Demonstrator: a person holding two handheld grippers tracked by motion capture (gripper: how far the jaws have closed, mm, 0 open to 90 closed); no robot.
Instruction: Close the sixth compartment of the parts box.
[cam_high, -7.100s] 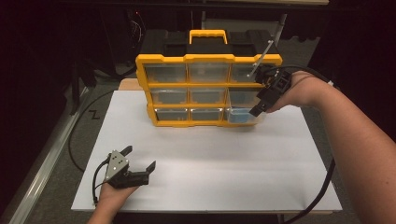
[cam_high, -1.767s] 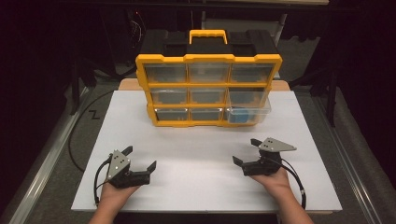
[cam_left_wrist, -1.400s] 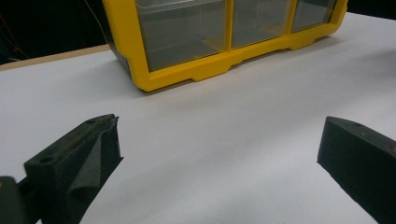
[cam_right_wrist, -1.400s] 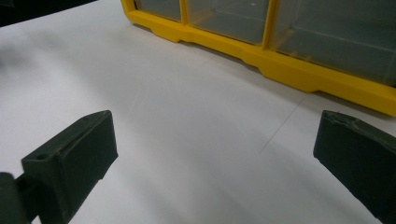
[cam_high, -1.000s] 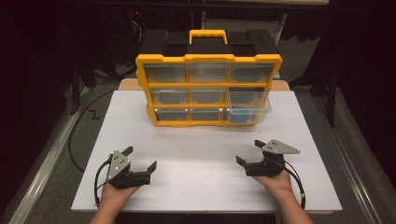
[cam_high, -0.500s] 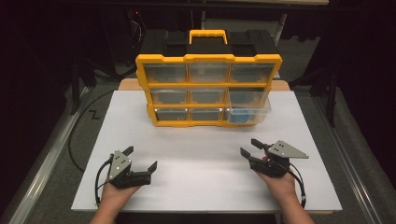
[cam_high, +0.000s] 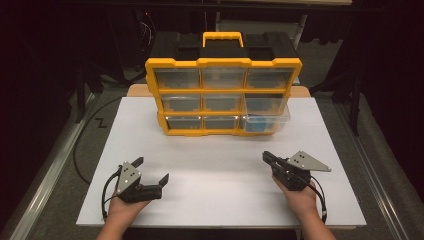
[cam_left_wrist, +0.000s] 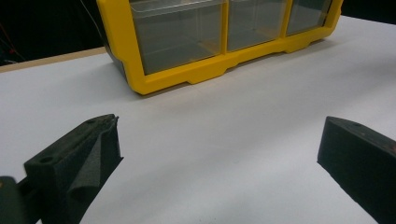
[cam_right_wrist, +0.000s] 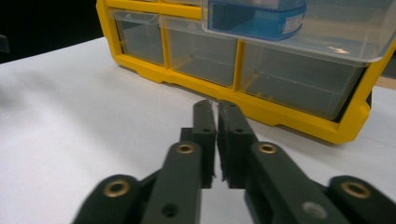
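Blue box (cam_right_wrist: 256, 17) in btm-right drawer (cam_right_wrist: 322, 42)

Organizer (cam_high: 223, 62) frame is looking like glossy yellow plastic, drawers (cam_right_wrist: 201, 49) showing clear smooth plastic. Table (cam_high: 220, 165) top is reading matt white, smooth. Right gripper (cam_right_wrist: 216, 112) jaws are showing matt black plastic with brass-coloured rivets.

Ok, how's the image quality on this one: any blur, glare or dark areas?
High view: white table evenly lit, surroundings nearly black, organizer sharp. Left gripper view: slightly soft, the open left gripper blurred up close. Right gripper view: the shut right gripper out of focus near the lens, and a light sheen on the pulled-out clear drawer.
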